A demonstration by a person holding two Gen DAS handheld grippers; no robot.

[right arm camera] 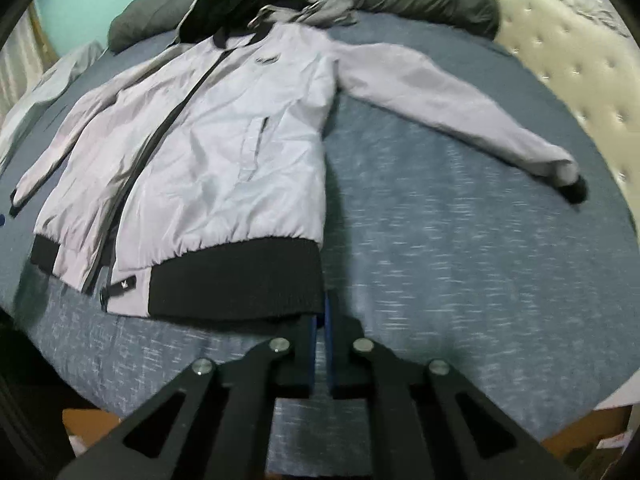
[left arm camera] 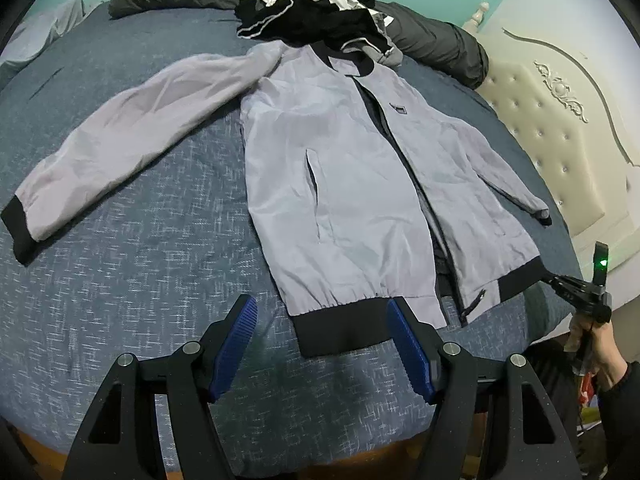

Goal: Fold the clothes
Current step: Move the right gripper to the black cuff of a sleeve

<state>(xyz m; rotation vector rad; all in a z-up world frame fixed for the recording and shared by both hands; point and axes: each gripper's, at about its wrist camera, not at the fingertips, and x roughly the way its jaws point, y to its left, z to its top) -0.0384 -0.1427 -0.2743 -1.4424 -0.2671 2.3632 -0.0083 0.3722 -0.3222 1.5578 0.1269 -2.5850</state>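
Lying front-up on the blue bed (left arm camera: 120, 280), the grey jacket (left arm camera: 340, 184) is spread flat, zip open, both sleeves thrown wide, a layout that suits folding. Its black hem (right arm camera: 236, 276) faces the bed's near edge. The left tool (left arm camera: 320, 344) hangs released just short of that hem, jaws wide. The right tool (right arm camera: 320, 344) looks clenched at the hem's corner, likely pinching the ribbing. Beyond the collar sits a heap of other clothes (left arm camera: 312, 4).

Grey jacket (left arm camera: 344, 184) with black trim, blue flecked bedspread (left arm camera: 140, 280)
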